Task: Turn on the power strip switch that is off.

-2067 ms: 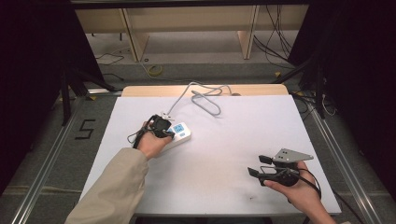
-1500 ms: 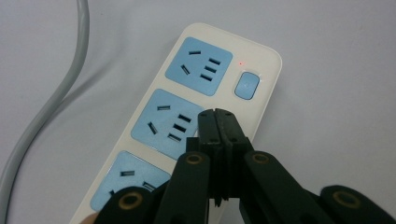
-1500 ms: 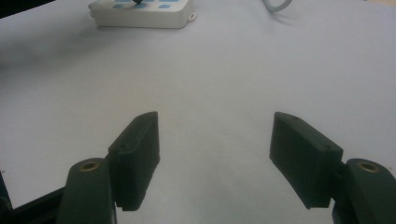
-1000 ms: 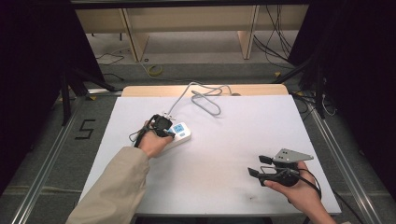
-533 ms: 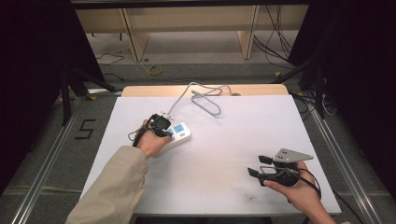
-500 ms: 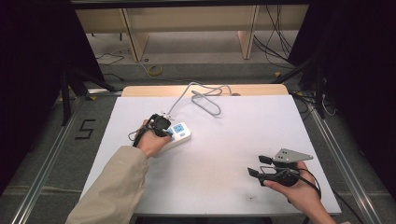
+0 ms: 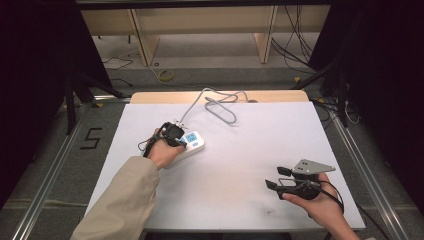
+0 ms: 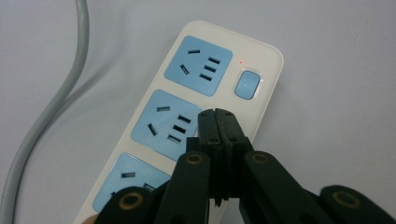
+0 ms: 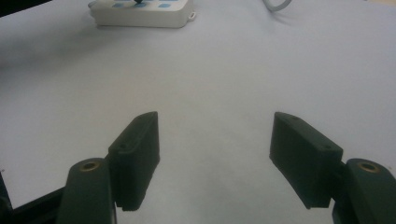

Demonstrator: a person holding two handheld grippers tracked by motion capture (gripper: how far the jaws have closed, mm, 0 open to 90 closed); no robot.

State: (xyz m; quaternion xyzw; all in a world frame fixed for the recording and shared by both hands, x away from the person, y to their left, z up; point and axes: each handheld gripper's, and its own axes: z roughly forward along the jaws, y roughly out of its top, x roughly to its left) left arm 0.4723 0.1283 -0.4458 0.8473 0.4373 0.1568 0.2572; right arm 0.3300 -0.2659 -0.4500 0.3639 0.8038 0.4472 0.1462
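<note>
1. While its grey cable (image 7: 220, 102) is being trailed off toward the far edge of the table (image 7: 260, 150), the white power strip (image 7: 192, 145) is being kept left of the table's middle, lying flat on the white surface.
2. Three blue socket panels (image 8: 175, 123) are being shown in a row along the strip in the left gripper view, with a blue switch (image 8: 246, 84) beside the end socket and a small red light (image 8: 241, 61) being lit next to it.
3. The left gripper (image 8: 217, 122) is being held over the strip with its two black jaws pressed together, nothing being clamped between them; the tips are being kept at the strip's edge beside the middle socket, short of the switch. Whether they are touching the casing cannot be told.
4. A hand (image 7: 162, 152) in a beige sleeve (image 7: 122, 200) is being used to hold that gripper.
5. The right gripper (image 7: 274, 177) is being held well apart from the strip, near the table's front right corner, with its jaws standing wide apart and only bare table being framed between them.
</note>
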